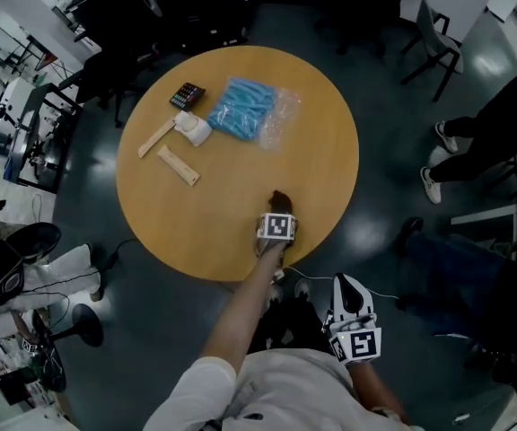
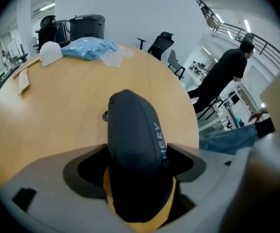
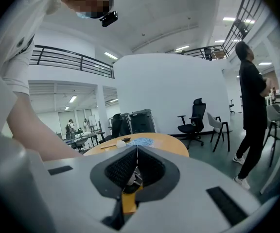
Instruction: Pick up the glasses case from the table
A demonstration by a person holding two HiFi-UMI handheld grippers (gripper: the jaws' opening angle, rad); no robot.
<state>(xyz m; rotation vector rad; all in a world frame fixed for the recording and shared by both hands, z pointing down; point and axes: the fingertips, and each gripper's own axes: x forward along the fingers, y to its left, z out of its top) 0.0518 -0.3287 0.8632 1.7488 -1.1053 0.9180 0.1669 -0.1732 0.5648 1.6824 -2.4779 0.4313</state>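
Note:
The glasses case (image 1: pixel 281 199) is a dark, rounded hard shell lying near the front edge of the round wooden table (image 1: pixel 326 151). In the left gripper view the case (image 2: pixel 130 130) fills the space between the jaws, lengthwise along them. My left gripper (image 1: pixel 279 208) points steeply down over it, jaws spread wide on either side, with a dark gap at the left pad. My right gripper (image 1: pixel 355 329) hangs off the table beside my body; its jaws (image 3: pixel 136 152) meet with nothing between them.
At the table's far side lie a blue plastic bag (image 1: pixel 245 110), a white object (image 1: pixel 192 128), two wooden strips (image 1: pixel 178 164) and a dark keypad (image 1: pixel 187 95). Office chairs (image 1: pixel 438 48) and a standing person (image 1: pixel 487 128) are to the right of the table.

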